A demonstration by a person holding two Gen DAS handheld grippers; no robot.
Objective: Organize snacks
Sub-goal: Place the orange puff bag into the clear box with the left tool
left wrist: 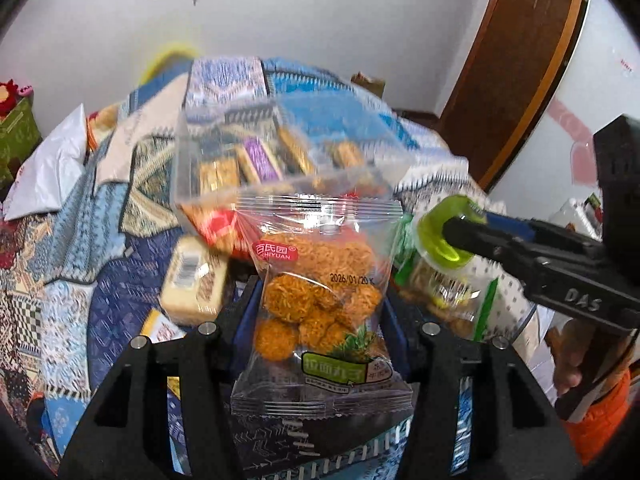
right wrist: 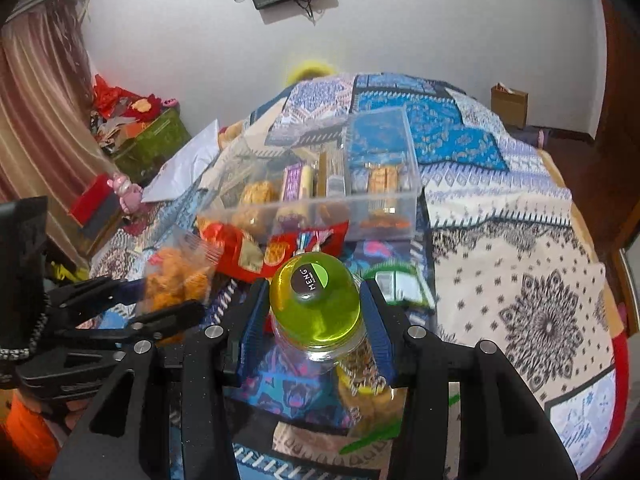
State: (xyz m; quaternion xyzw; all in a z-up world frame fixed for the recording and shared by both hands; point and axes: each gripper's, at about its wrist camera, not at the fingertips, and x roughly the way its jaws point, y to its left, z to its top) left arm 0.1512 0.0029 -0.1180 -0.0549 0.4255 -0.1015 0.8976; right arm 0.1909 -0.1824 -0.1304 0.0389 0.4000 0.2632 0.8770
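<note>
My left gripper is shut on a clear packet of orange noodle balls, held upright above the bed. My right gripper is shut on a clear jar with a green lid, gripped just below the lid. In the left wrist view the right gripper holds the jar to the right of the packet. In the right wrist view the left gripper holds the packet at the left. Behind both stands a clear plastic box with several wrapped snacks inside.
The patchwork quilt covers the bed. A red snack packet and a green-and-white packet lie in front of the box. A yellow packet lies left of it. A white bag lies at the left and a brown door stands at the right.
</note>
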